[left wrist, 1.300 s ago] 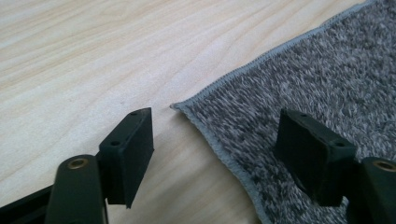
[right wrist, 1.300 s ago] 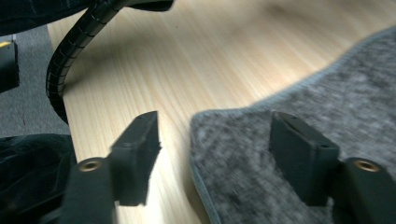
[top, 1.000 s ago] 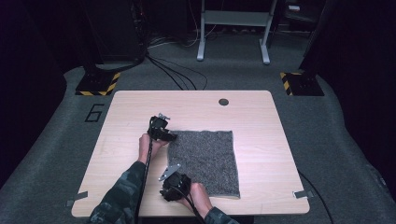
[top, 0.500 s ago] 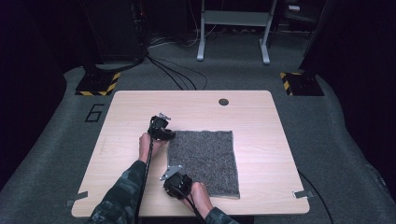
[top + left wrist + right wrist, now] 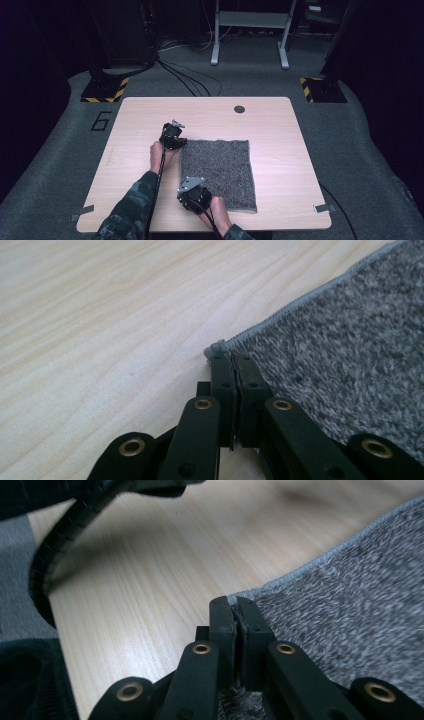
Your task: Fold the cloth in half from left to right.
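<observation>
Grey carpet square (image 5: 218, 172) lies flat on the light wooden table (image 5: 280, 125), slightly right of the table's middle, its edges roughly parallel to the table's. Left gripper (image 5: 176, 143) sits at the square's far-left corner; right gripper (image 5: 192, 196) sits at the near-left corner, close to the table's front edge — both hands come in from the bottom of the high view, the left forearm in a camouflage sleeve (image 5: 131, 205). Left gripper view: the two black jaws have just been closing and now stand together, with the carpet's stitched grey corner (image 5: 218, 347) caught right at their tips; the bound edge runs away up and to the right, pile to the right of it, bare wood to the left. Right gripper view: same picture — jaws just closed, pressed on the carpet's corner (image 5: 239, 599), and a tuft of grey pile shows low between the jaw links. That corner looks slightly raised off the wood, though how far I cannot tell. A black ribbed cable (image 5: 47, 550) curves across the upper left of the right gripper view. Elsewhere on the table: a small dark round grommet (image 5: 239, 109) near the far edge, well apart from the carpet.
</observation>
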`<state>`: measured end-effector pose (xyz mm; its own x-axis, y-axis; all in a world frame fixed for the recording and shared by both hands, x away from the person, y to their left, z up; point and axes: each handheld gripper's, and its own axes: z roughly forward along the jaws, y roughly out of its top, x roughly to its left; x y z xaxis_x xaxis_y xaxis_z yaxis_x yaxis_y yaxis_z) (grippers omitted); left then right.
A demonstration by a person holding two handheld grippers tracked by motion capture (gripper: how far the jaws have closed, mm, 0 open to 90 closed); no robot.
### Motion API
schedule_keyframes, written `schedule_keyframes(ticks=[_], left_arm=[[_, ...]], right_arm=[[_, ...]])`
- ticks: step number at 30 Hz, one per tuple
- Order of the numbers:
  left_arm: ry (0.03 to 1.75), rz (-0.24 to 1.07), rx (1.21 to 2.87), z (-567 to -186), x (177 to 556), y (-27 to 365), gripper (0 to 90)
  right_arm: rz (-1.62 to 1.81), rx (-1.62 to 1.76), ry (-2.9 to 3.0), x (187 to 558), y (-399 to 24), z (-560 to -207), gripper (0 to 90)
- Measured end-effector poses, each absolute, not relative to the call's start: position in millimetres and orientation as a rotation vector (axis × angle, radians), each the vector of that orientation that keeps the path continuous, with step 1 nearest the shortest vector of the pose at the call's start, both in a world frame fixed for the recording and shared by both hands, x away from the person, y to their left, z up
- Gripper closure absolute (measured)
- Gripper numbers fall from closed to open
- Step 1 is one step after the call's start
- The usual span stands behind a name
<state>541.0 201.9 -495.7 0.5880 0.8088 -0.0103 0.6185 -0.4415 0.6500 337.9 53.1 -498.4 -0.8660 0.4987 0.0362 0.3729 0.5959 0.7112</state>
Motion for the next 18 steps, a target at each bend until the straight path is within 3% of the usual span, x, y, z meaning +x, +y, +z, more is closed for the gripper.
schedule_keyframes(ticks=[18], left_arm=[[1.168, 0.501, 2.211, -451.9, 546.0, 220.0, 88.3]], right_arm=[[1.318, 0.731, 2.534, 340.6, 53.5, -462.5, 87.6]])
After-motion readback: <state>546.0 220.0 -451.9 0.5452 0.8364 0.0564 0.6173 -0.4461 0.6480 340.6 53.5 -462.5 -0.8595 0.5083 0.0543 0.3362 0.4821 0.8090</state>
